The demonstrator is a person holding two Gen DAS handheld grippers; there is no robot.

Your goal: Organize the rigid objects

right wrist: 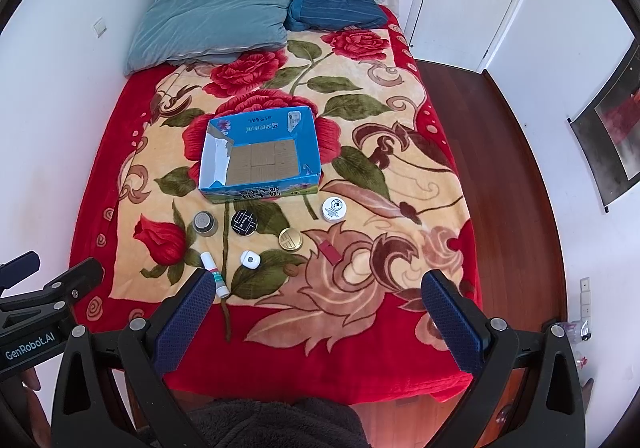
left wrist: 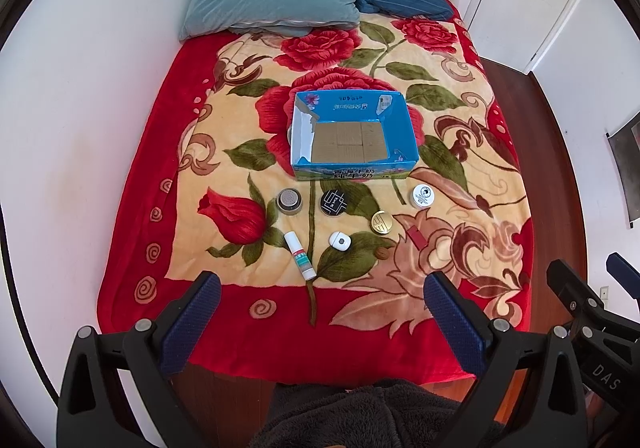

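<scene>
- Left hand-held gripper (left wrist: 322,312): jaws spread wide, empty, above the bed's (left wrist: 132,208) near edge.
- Small items, left to right: grey cap (left wrist: 289,200), glue stick (left wrist: 300,255), black tin (left wrist: 333,201), white jar (left wrist: 424,196), all before the empty blue box (left wrist: 352,132).
- Right hand-held gripper (right wrist: 318,312): likewise spread, empty.

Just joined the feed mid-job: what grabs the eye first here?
An open, empty blue cardboard box sits mid-bed on the red rose-patterned blanket. Small items lie loose in front of it, among them a white round jar, a gold round lid and a white glue stick.
</scene>
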